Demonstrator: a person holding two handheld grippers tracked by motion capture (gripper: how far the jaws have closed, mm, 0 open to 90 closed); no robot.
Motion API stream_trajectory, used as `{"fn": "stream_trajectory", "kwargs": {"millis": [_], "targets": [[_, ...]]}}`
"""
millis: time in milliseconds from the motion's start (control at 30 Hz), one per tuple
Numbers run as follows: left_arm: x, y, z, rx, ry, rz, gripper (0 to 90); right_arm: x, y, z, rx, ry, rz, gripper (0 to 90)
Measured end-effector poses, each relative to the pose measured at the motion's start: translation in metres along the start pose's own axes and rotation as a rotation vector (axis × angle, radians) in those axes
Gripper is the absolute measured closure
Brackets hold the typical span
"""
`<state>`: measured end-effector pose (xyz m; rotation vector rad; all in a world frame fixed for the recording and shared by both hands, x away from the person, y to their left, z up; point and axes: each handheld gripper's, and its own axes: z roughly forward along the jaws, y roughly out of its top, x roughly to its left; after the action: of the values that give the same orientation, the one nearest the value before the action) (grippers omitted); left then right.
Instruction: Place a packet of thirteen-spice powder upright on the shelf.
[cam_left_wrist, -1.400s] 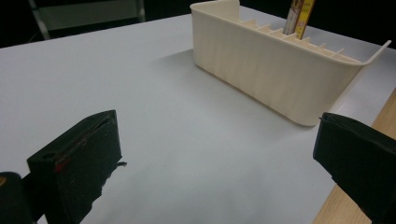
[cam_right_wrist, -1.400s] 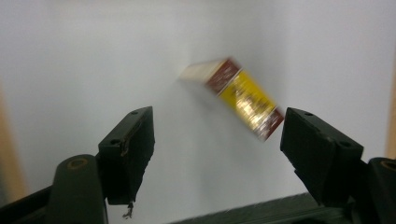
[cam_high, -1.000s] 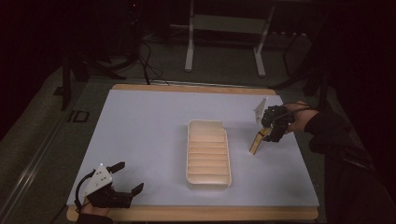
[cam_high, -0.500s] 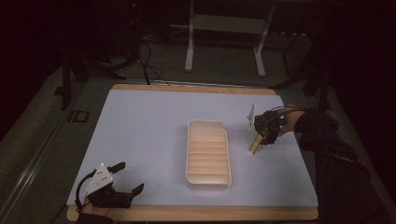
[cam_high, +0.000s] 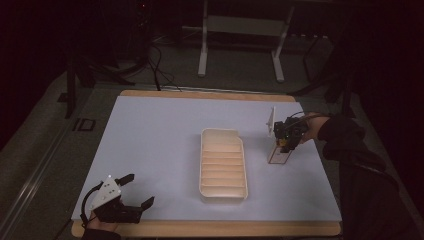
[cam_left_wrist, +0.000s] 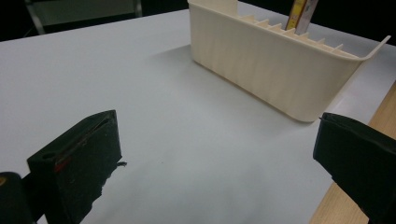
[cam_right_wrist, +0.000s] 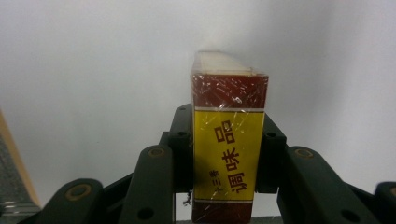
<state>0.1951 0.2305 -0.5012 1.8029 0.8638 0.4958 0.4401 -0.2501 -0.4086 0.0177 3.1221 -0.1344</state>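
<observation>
Two grippers were on the table, and your left gripper sat nearest, at the front left corner, jaws spread wide and holding nothing. Farther in, the cream slotted tray stood mid-table. Beyond it to the right, your right gripper had its jaws clamped on the flanks of a slim red-and-yellow seasoning box, hanging low over the white mat. To slot it well, you needed to hold it upright and line its edge up with one divider gap.
</observation>
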Motion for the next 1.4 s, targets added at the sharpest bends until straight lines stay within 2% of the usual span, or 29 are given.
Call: {"fn": "stream_trajectory", "kwargs": {"millis": [300,467,567,700,833,1133,1200,1267,1400], "targets": [[0.000,0.000,0.000,0.000,0.002,0.002,1.1,0.004,0.001,-0.015,-0.003,0.032,0.076,67.3],[0.000,0.000,0.000,0.000,0.003,0.004,1.1,0.013,0.003,-0.030,-0.052,0.031,0.057,67.4],[-0.001,0.000,0.000,0.001,0.004,0.005,1.1,0.020,0.006,-0.040,-0.062,0.028,0.055,67.4],[-0.001,0.001,0.000,0.000,0.004,0.009,1.1,0.025,0.010,-0.049,-0.068,0.020,0.064,67.4],[-0.001,0.001,-0.001,-0.005,0.003,0.006,1.1,0.028,0.012,-0.056,-0.096,0.025,0.074,67.4],[-0.001,0.001,0.000,-0.003,0.002,0.007,1.1,0.035,0.022,-0.069,-0.114,0.035,0.098,67.5],[-0.001,0.001,0.000,-0.007,0.002,0.005,1.1,0.038,0.024,-0.072,-0.120,0.026,0.090,67.5],[-0.001,0.001,0.000,-0.006,0.002,0.006,1.1,0.041,0.027,-0.075,-0.145,0.019,0.083,67.5],[-0.001,0.001,0.000,-0.004,0.000,0.008,1.1,0.044,0.031,-0.082,-0.195,0.022,0.102,67.6]]}}
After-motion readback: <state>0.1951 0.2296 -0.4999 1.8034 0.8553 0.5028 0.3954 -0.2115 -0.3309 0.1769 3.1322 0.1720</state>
